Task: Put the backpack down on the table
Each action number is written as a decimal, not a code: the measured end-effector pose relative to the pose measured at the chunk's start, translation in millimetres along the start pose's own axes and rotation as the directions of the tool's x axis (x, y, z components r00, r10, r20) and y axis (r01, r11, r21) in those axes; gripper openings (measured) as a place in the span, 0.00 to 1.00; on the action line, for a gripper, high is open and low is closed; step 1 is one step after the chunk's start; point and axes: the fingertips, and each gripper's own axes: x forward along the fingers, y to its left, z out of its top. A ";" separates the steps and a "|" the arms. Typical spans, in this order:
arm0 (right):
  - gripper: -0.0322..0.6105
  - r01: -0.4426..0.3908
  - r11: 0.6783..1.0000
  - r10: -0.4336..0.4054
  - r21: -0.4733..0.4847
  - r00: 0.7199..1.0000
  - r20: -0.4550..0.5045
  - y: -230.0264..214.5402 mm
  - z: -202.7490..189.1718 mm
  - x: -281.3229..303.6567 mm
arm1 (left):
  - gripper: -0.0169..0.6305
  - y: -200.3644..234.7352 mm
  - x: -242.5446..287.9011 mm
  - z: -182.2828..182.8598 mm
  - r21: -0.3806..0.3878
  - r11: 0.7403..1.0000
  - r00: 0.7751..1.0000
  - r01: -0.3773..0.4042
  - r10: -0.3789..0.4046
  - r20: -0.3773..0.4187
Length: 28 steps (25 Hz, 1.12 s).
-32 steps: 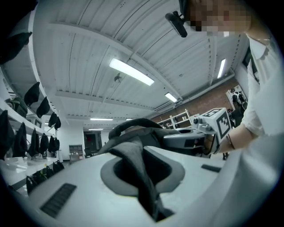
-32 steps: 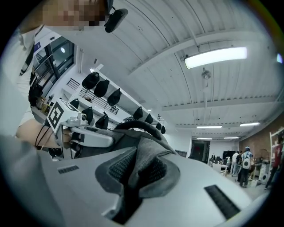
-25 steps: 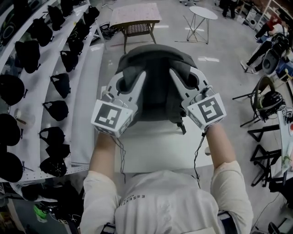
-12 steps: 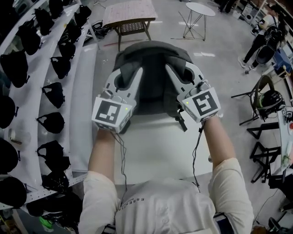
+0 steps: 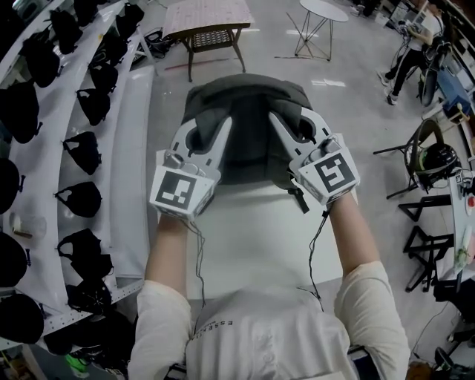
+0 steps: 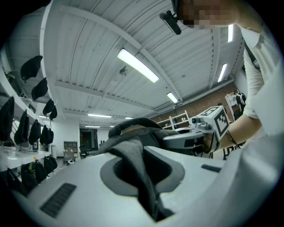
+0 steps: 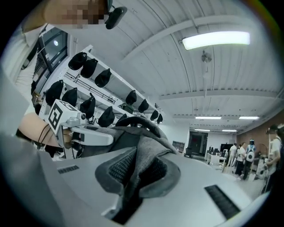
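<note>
A dark grey backpack [image 5: 249, 96] hangs between my two grippers over the far end of the white table [image 5: 252, 237]. My left gripper [image 5: 211, 128] is shut on a fold of the pack's grey fabric [image 6: 133, 153], which is pinched between the jaws in the left gripper view. My right gripper [image 5: 291, 122] is shut on the other side, with fabric [image 7: 144, 159] bunched in its jaws. Both grippers point level, side by side. Whether the pack's bottom touches the tabletop is hidden.
White shelves with several dark bags [image 5: 89, 104] run along the left. A wooden table [image 5: 208, 18] and a round side table [image 5: 323, 11] stand beyond. People [image 5: 412, 37] and black stands [image 5: 427, 163] are at the right.
Both grippers have come down a little with the backpack toward the table. Both grips are unchanged.
</note>
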 end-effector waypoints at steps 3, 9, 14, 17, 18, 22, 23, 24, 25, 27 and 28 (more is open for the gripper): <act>0.12 -0.010 0.999 0.010 0.049 1.000 0.007 7.0 1.1 -8.8 | 0.08 -5.3 -8.4 -3.0 0.010 1.000 1.000 0.001 -0.001 0.000; 0.12 -0.035 0.997 0.034 0.074 0.999 0.004 32.4 0.3 -34.9 | 0.08 -27.9 -36.2 -7.4 -0.089 0.996 0.999 -0.030 0.027 -0.030; 0.13 -0.038 0.981 0.037 0.189 0.999 0.010 52.1 -4.1 -64.9 | 0.09 -54.0 -62.3 -9.4 -0.166 0.986 0.998 -0.024 0.015 -0.056; 0.13 -0.033 0.980 0.036 0.197 0.999 -0.011 66.4 -3.6 -83.2 | 0.10 -71.7 -78.7 -10.9 -0.151 0.988 0.997 -0.045 0.035 -0.065; 0.13 -0.026 0.979 0.031 0.202 0.999 -0.023 71.4 -3.7 -88.6 | 0.10 -77.2 -85.0 -11.7 -0.142 0.988 0.997 -0.053 0.043 -0.067; 0.14 -0.020 0.979 0.030 0.205 0.999 -0.045 94.9 -8.4 -115.2 | 0.10 -102.8 -110.5 -14.6 -0.154 0.985 0.995 -0.073 0.062 -0.077; 0.14 -0.020 0.977 0.032 0.212 0.998 -0.049 100.2 -9.4 -123.3 | 0.10 -110.7 -116.5 -15.3 -0.160 0.984 0.995 -0.075 0.063 -0.080; 0.14 -0.022 0.975 0.035 0.222 0.998 -0.054 105.4 -10.5 -131.4 | 0.11 -118.7 -122.6 -16.2 -0.166 0.983 0.994 -0.076 0.062 -0.085; 0.14 -0.024 0.973 0.038 0.230 0.998 -0.058 110.5 -11.9 -139.4 | 0.11 -126.8 -128.6 -17.2 -0.173 0.982 0.994 -0.075 0.060 -0.090; 0.14 -0.026 0.970 0.044 0.243 0.997 -0.068 121.3 -15.1 -154.9 | 0.11 -142.8 -140.6 -20.1 -0.183 0.981 0.994 -0.069 0.051 -0.100; 0.14 -0.027 0.968 0.047 0.249 0.996 -0.075 127.4 -17.2 -162.9 | 0.11 -150.9 -146.9 -22.3 -0.188 0.980 0.993 -0.067 0.048 -0.106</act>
